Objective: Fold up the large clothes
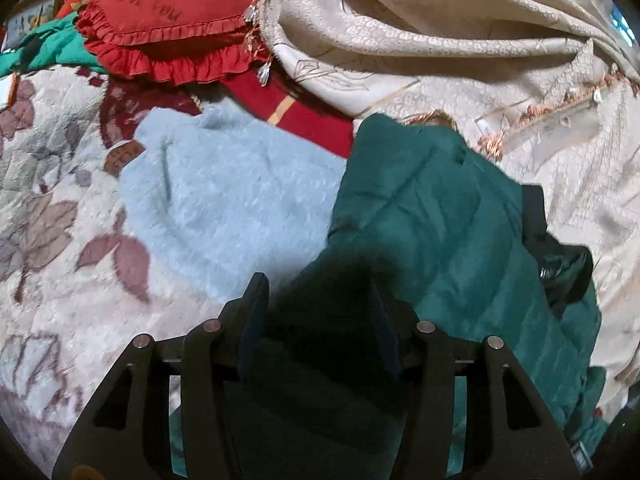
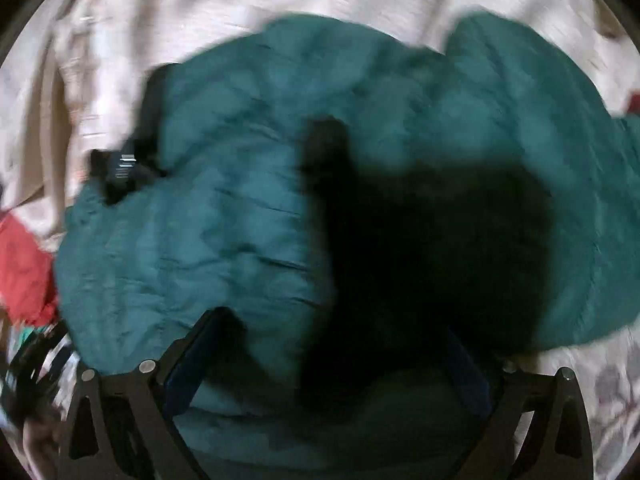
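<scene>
Looks like we're mid-fold on the green quilted jacket (image 1: 432, 216), which is bunched up on the bed (image 1: 52, 216) rather than laid flat. I'd say the step in hand is gathering or flipping one section over, so maybe a first or second fold, not the tidy-up stage.

Left gripper (image 1: 320, 296): its fingers sit moderately apart with dark green fabric filling the gap between them. It reads like the jacket is in there, but the cloth is in deep shadow and I honestly can't tell whether the pads are pinching it or just resting over it.

Right gripper (image 2: 336, 328): spread wide, hovering right over the jacket (image 2: 224, 216), with a big dark shadow on the fabric below it. Nothing clamped that I can see. That view is smeared with motion blur, so take details lightly.

Using the jacket as the landmark: a fuzzy pale blue garment (image 1: 224, 200) lies touching its left edge, a red frilly cushion (image 1: 172, 20) is well beyond that, and a beige embroidered curtain-like cloth (image 1: 440, 32) is heaped behind and to its right. A black buckle or strap piece (image 1: 560, 276) sits on the jacket's right edge.

Next move, my guess: get a real hold on an edge or corner and draw it across without dragging the blue thing along, since puffy fabric tends to spring back.
</scene>
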